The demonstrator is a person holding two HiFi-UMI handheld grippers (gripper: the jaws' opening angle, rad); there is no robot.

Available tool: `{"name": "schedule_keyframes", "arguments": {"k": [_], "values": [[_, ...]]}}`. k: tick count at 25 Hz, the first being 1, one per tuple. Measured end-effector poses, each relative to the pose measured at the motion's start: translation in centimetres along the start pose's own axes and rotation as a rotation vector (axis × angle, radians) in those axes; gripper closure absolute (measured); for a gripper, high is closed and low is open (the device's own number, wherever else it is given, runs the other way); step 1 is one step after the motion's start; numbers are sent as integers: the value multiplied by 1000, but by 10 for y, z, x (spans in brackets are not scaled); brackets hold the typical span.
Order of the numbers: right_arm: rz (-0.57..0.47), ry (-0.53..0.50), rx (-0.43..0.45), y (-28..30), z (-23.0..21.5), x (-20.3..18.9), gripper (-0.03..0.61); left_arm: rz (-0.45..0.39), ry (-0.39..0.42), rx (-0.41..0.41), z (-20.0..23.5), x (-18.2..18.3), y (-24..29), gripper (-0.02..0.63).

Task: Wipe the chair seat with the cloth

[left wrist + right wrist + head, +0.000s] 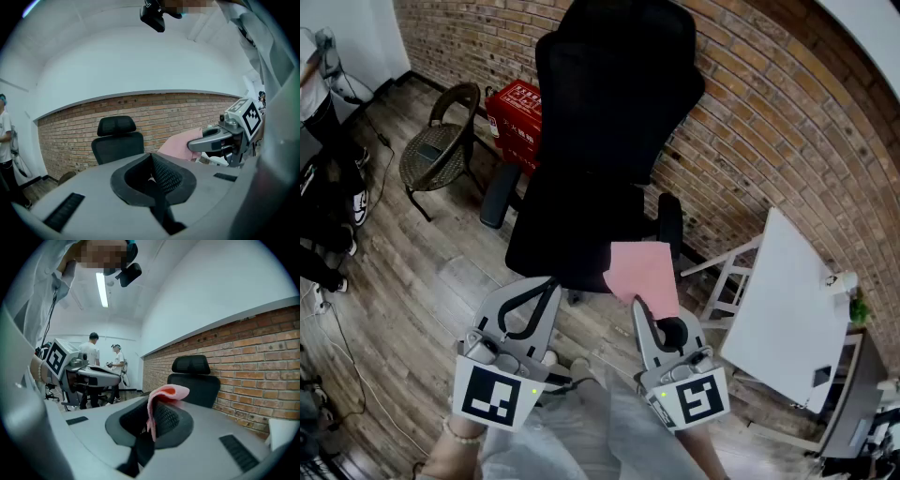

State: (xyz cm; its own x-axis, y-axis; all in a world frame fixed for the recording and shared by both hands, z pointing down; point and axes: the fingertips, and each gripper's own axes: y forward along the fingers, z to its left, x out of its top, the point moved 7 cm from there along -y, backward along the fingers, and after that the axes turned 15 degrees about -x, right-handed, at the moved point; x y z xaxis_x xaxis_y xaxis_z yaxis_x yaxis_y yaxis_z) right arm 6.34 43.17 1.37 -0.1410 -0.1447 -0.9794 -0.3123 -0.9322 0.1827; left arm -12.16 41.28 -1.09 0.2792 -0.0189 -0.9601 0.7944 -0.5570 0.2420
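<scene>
A black office chair (600, 141) stands against the brick wall, its seat (572, 234) just ahead of both grippers. My right gripper (641, 304) is shut on a pink cloth (643, 272), which hangs over the seat's front right edge. In the right gripper view the cloth (161, 397) droops from between the shut jaws, with the chair (194, 378) beyond. My left gripper (551, 281) is shut and empty at the seat's front left. The left gripper view shows its shut gripper (151, 161), the chair (117, 138) and the cloth (176, 145) to the right.
A wicker chair (441, 150) and a red box (517, 122) stand at the back left. A white table (787, 309) is at the right, close to the office chair. Cables lie on the wooden floor at the left. Two people (105, 357) stand far off.
</scene>
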Motion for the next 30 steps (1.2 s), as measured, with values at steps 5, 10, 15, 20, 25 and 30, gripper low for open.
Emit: {"name": "schedule_keyframes", "arguments": {"k": [5, 10, 15, 20, 25, 30], "values": [[2, 0, -7, -1, 1, -2, 528, 3, 2, -12, -2, -2, 1, 595], [7, -3, -15, -5, 4, -3, 528, 3, 5, -21, -4, -3, -1, 595], [10, -4, -25, -8, 11, -2, 528, -10, 0, -35, -3, -6, -4, 595], [-2, 10, -49, -9, 18, 2, 528, -18, 3, -70, -2, -8, -7, 595], [-16, 14, -78, -11, 29, 4, 528, -35, 3, -93, 1, -9, -15, 595], [-22, 11, -88, -9, 45, 5, 528, -31, 27, -122, 8, -12, -21, 595]]}}
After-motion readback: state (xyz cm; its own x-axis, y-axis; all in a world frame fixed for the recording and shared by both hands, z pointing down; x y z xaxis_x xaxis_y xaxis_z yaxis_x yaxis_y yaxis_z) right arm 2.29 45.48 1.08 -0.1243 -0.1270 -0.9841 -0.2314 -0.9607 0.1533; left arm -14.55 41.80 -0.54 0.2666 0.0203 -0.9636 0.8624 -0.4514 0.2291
